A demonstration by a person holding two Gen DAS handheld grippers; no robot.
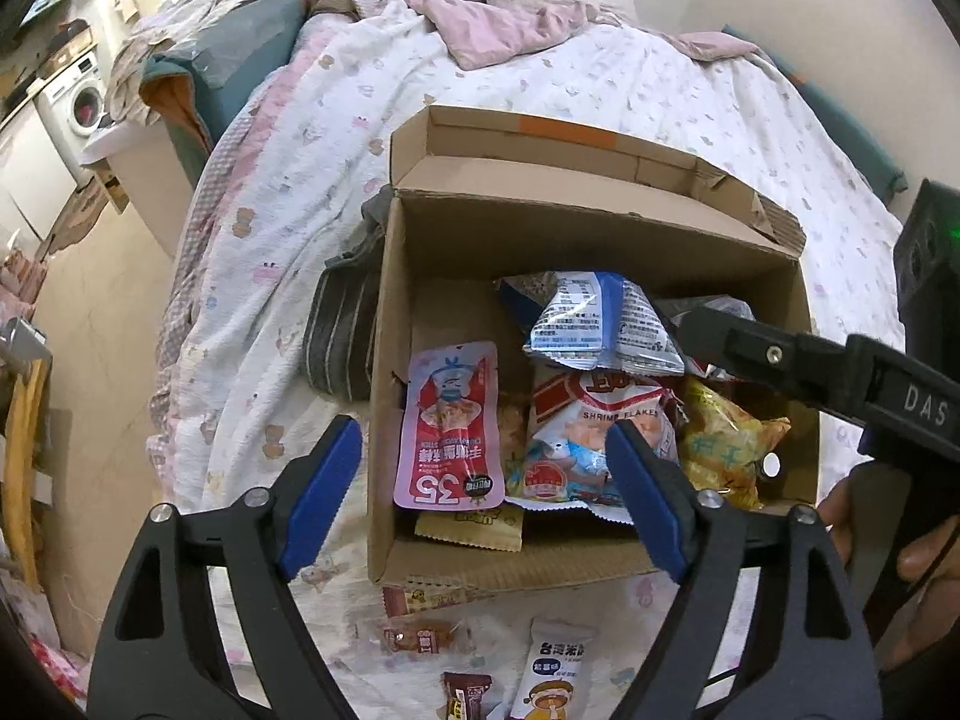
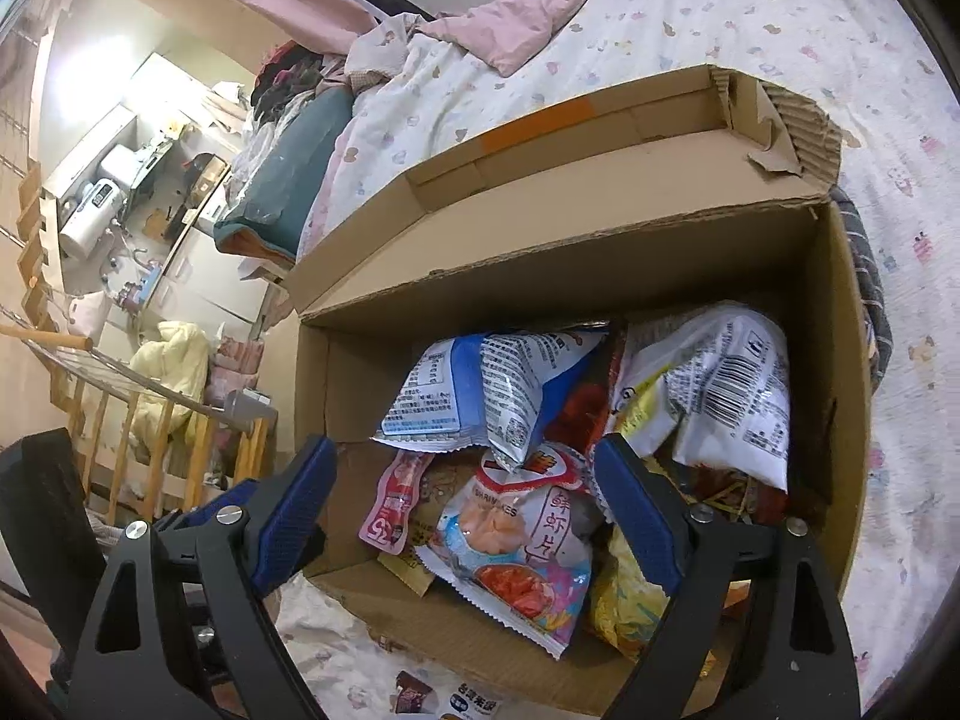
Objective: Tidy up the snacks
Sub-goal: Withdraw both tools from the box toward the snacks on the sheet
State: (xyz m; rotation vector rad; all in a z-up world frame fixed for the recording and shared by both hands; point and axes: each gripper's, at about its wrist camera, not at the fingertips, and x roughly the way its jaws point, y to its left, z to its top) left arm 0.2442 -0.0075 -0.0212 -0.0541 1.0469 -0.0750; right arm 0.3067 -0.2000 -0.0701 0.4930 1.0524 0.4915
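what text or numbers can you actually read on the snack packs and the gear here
"SHRIMP FLAKES" on the red and white shrimp bag in the cardboard box.
"35", upside down, on the pink stick pouch.
"DAS" on the right gripper arm.
"鲜虾片" on the same shrimp bag in the right wrist view.
"台湾米饼", partly cut off, on the white bar wrapper on the bedsheet.
Blue and white bag: back print too small to read.

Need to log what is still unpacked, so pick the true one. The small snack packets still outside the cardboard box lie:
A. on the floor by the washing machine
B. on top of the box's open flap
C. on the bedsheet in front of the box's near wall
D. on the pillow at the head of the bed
C: the left wrist view shows the small snack packets on the bedsheet, just in front of the cardboard box.
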